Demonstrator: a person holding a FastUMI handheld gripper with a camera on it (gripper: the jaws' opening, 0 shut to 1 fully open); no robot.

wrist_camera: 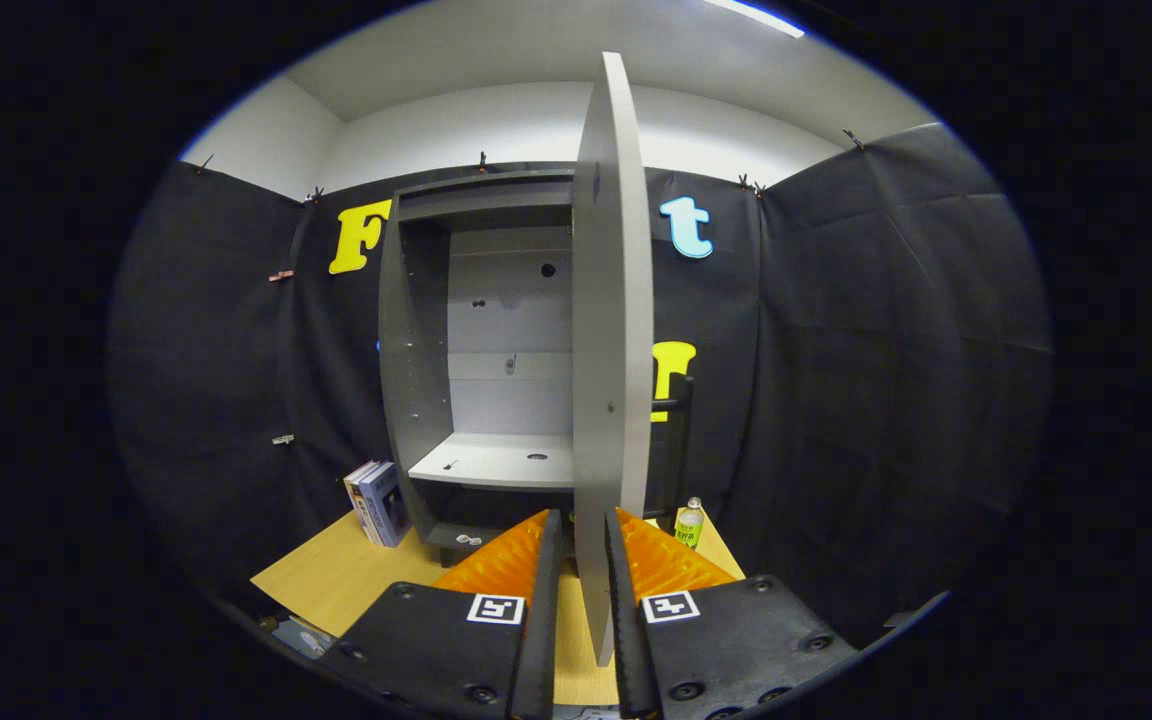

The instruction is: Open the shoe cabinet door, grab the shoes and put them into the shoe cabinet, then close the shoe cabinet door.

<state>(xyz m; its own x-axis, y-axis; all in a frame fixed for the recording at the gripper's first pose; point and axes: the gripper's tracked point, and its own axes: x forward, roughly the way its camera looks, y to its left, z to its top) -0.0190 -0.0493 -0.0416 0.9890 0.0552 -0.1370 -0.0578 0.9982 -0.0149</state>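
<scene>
The claw (581, 560) sat right at the free edge of the shoe cabinet door (612, 330), and the door's thin edge ran straight down between the two fingers (546, 580). The gap was narrow, with the fingers close on either side of the panel, though whether both actually pressed on it could not be told. The door stood swung out, edge-on, hiding the right part of the shoe cabinet (416, 350) beyond it. The cabinet was open: a pale shelf (496, 462) showed inside, with a small dark hole in it, and a pale back panel (508, 320) above carried a few holes too. A dark bar handle (681, 440) stuck out just past the door's right face. On the tabletop (336, 575), a small stack of books (376, 503) leaned beside the cabinet's left foot, and a small bottle (689, 523) stood to the right, just beyond the right finger.
</scene>
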